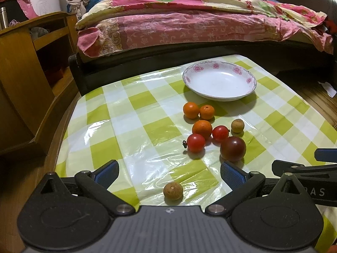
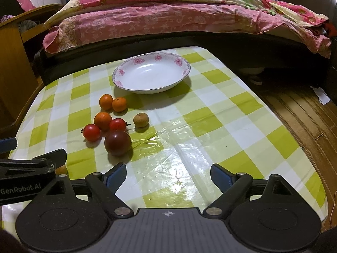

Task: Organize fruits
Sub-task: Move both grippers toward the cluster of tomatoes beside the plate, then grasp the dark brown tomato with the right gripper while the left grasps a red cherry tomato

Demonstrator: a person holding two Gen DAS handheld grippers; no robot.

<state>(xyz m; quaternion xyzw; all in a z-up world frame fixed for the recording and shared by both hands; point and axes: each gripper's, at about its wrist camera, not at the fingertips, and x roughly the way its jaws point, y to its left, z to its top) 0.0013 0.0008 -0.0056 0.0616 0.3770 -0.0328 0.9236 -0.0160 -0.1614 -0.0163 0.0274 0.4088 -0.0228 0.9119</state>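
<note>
- we see a white plate (image 2: 151, 74) with pink flowers round its rim, at the far side of the surface (image 2: 221, 113), which wears a shiny green and white checked cloth.
- nothing lies in the plate.
- just in front of the plate sit two small oranges (image 2: 113, 103), touching each other.
- a third orange (image 2: 102, 121) sits a bit nearer to us, between two little red tomatoes, one (image 2: 91, 132) on its left and one (image 2: 118, 124) on its right with a tiny green stem.
- a big dark red-purple tomato (image 2: 118, 143) sits nearest of that bunch, round and glossy.
- a small brown round fruit (image 2: 141, 119) with dull skin rests a little to the right of the bunch, on its own.
- another brown fruit (image 1: 173, 190) like it lies apart from the rest, between the fingers of our left tongs (image 1: 169, 174).
- our left tongs are spread wide and their blue pads do not touch that fruit.
- our right tongs (image 2: 168, 175) are spread wide too, with only bare cloth between them.
- behind the surface is a bed (image 2: 168, 16) with a pink flowery blanket.
</note>
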